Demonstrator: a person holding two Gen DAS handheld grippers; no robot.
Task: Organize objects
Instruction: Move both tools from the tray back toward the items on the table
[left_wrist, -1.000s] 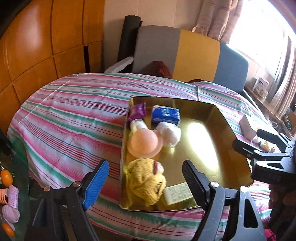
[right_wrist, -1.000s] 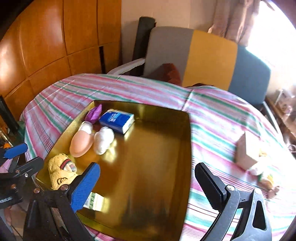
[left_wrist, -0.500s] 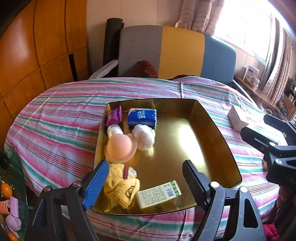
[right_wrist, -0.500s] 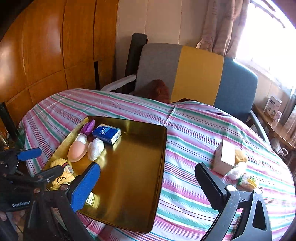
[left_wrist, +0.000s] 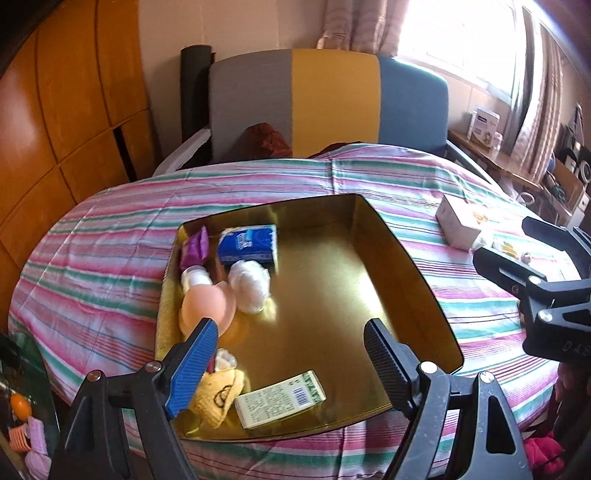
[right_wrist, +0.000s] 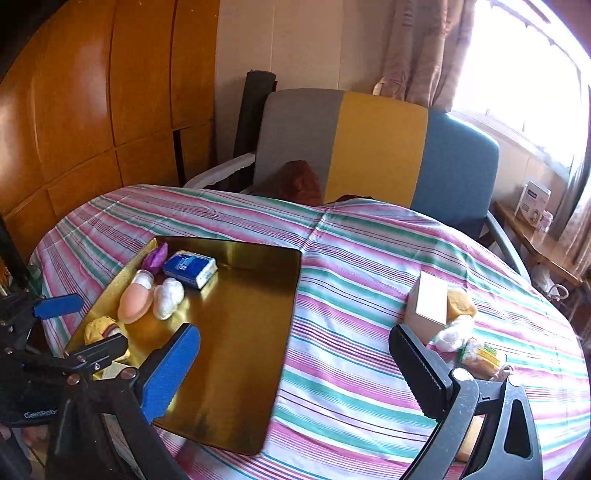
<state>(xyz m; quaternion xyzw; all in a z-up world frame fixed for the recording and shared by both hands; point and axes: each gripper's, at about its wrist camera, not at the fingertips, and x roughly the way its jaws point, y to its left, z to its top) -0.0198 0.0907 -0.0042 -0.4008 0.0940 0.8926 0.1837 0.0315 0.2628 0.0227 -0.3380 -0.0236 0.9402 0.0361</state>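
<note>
A gold tray (left_wrist: 332, 295) (right_wrist: 240, 332) lies on the striped tablecloth. It holds a blue tissue pack (left_wrist: 247, 243) (right_wrist: 190, 267), a purple packet (left_wrist: 195, 247), a peach bottle (left_wrist: 203, 304) (right_wrist: 135, 299), a white ball (left_wrist: 249, 284) (right_wrist: 168, 297), a yellow knit toy (left_wrist: 218, 395) and a green-white box (left_wrist: 280, 398). A beige box (left_wrist: 458, 223) (right_wrist: 428, 301) with small items beside it (right_wrist: 465, 336) lies on the cloth right of the tray. My left gripper (left_wrist: 291, 354) is open and empty above the tray's near edge. My right gripper (right_wrist: 295, 365) is open and empty over the cloth.
A grey, yellow and blue armchair (left_wrist: 332, 99) (right_wrist: 376, 144) stands behind the table. Wooden panels (right_wrist: 92, 110) line the left wall. A side shelf with a white box (right_wrist: 535, 203) stands at the right under the window. A glass shelf with small items (left_wrist: 26, 424) is at lower left.
Both grippers have pulled back and up, away from the tray, so more of the table shows. The right view has swung right toward the beige box. Both stay open.
</note>
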